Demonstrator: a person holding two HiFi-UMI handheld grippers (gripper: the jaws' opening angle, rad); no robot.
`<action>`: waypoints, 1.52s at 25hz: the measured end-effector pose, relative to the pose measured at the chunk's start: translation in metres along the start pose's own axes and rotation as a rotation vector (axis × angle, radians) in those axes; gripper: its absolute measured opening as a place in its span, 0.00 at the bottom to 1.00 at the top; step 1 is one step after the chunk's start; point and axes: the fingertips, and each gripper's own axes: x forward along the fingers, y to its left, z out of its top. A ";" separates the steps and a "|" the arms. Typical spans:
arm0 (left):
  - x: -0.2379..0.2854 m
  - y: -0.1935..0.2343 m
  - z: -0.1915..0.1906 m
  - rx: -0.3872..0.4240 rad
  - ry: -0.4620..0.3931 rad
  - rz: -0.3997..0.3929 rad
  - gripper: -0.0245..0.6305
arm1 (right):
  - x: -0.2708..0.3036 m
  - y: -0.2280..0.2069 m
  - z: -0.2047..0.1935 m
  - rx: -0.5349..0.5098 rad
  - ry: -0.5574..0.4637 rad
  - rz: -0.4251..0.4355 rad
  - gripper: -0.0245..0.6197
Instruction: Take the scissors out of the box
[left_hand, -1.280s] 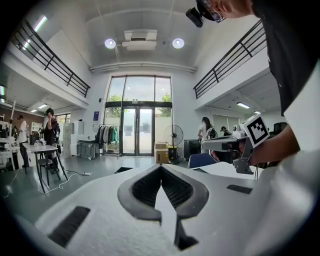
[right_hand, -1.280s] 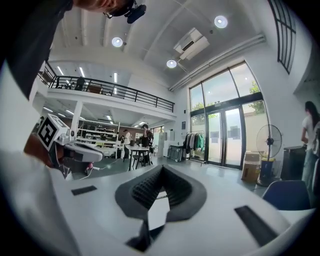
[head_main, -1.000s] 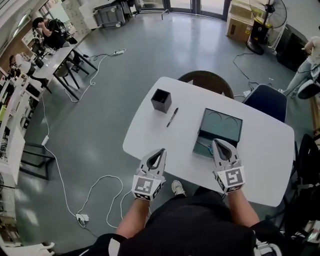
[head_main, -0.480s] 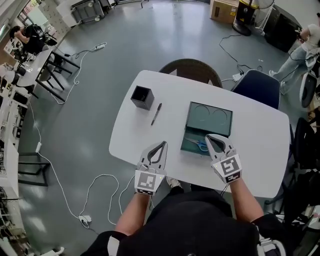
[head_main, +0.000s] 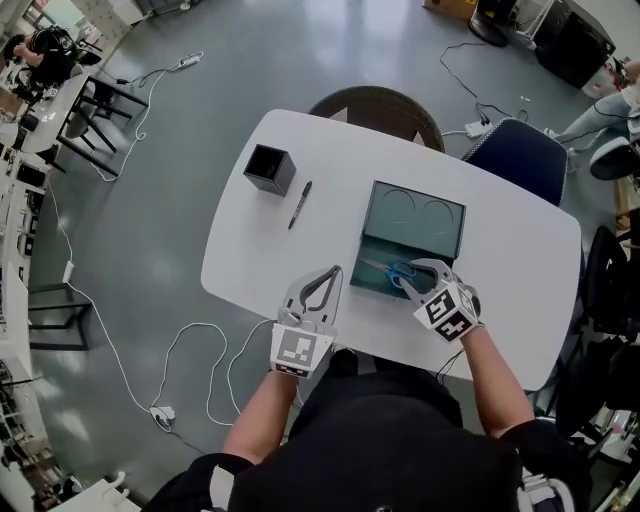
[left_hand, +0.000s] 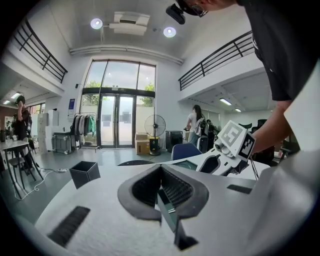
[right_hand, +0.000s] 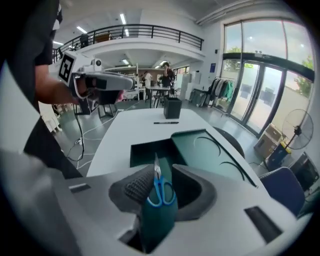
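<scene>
A dark green box (head_main: 417, 218) lies open on the white table (head_main: 330, 160), its lid flat behind the base. Scissors (head_main: 392, 270) with blue handles rest in the base. My right gripper (head_main: 408, 274) tilts down into the base. Its jaws are opening, and the scissors (right_hand: 161, 190) lie between them without the pads pressing. The box interior (right_hand: 145, 150) shows just beyond my right gripper (right_hand: 161, 172). My left gripper (head_main: 335, 270) hovers at the table's front edge, left of the box, shut on nothing. In its own view my left gripper (left_hand: 160, 170) points across the tabletop.
A black square cup (head_main: 270, 168) and a black pen (head_main: 299, 204) sit at the table's far left. A brown chair (head_main: 375, 103) and a blue chair (head_main: 520, 160) stand behind the table. Cables trail over the floor at the left.
My right gripper has dropped and tipped down into the box over the scissors, and its jaws have parted. My left gripper has shifted forward over the table's front edge.
</scene>
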 end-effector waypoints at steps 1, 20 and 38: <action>0.000 -0.001 -0.003 -0.003 0.006 0.000 0.05 | 0.006 0.001 -0.007 -0.011 0.033 0.015 0.22; -0.016 0.015 -0.034 -0.063 0.054 0.067 0.05 | 0.073 0.016 -0.073 -0.147 0.394 0.178 0.27; -0.018 0.001 -0.027 -0.114 0.048 0.060 0.05 | 0.079 0.024 -0.078 -0.195 0.427 0.206 0.23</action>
